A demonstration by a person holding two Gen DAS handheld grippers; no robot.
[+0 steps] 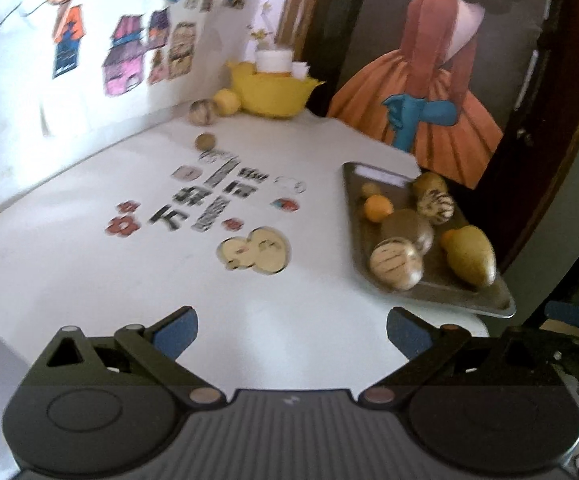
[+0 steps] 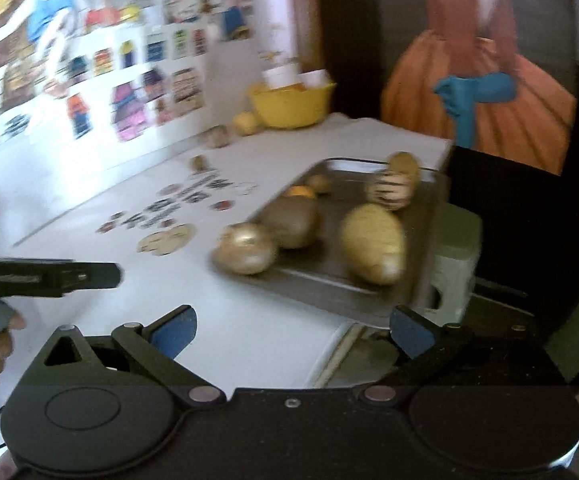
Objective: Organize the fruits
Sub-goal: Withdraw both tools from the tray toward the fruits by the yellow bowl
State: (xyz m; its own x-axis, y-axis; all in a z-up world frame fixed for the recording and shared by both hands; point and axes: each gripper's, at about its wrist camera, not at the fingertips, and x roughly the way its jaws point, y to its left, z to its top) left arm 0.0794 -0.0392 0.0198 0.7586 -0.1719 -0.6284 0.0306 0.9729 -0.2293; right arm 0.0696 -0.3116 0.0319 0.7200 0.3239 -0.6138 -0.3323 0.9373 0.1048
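Note:
A metal tray [image 1: 433, 294] at the table's right edge holds several fruits: a striped melon [image 1: 396, 263], a brown round fruit [image 1: 407, 230], an orange [image 1: 378, 208], a yellow-green mango [image 1: 471, 255]. The tray [image 2: 329, 280] and mango [image 2: 371, 242] also show in the right wrist view. Three loose fruits lie at the far corner: a small brown one [image 1: 204, 141], a striped one [image 1: 202, 112], a yellow one [image 1: 227, 102]. My left gripper [image 1: 291, 332] is open and empty over the table's near side. My right gripper [image 2: 293, 332] is open and empty just before the tray.
A yellow bowl [image 1: 271, 90] with a white cup stands in the far corner. Stickers [image 1: 213, 200] cover the white tabletop. A sticker-covered wall stands on the left. A painting [image 1: 429, 80] leans behind the tray. The table edge drops off right of the tray.

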